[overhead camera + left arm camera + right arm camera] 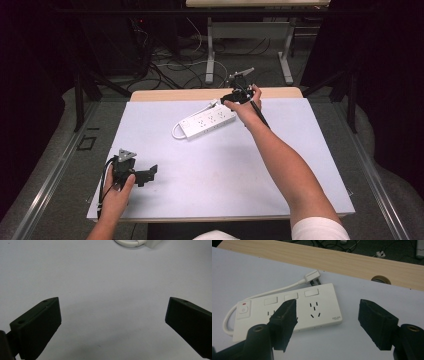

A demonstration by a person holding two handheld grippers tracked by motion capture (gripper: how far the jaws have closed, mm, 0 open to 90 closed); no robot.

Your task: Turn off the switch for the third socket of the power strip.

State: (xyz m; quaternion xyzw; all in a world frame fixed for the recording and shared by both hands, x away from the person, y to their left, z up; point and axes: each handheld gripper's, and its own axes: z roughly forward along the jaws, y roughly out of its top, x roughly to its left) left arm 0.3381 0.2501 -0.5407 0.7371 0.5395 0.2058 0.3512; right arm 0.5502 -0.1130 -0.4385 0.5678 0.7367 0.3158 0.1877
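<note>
**A:** ok so what's on there? I count one white power strip lying flat on the far middle of the tabletop, angled a bit, on the pale sheet.

**B:** yep, just the one. In the right gripper view you can see its face: one round power button with a small red mark above it at the cord end, then three flat rectangular switches in a row, with socket holes under them. There's a tiny grey brand mark in the corner near the last socket, too small for me to read.

**A:** cord?

**B:** one white cord loops out of the button end, runs along the far side of the strip, and ends in one white plug lying just beside the far edge of the strip, close to the bare wood strip of the tabletop.

**A:** and the tongs?

**B:** two of them. The right tongs are spread wide, hovering over the strip's socket end, gripping nothing; one jaw overlaps the middle of the strip in that view. The left tongs sit at the near left corner, well apart from the strip, also released with bare sheet between the jaws.
</note>
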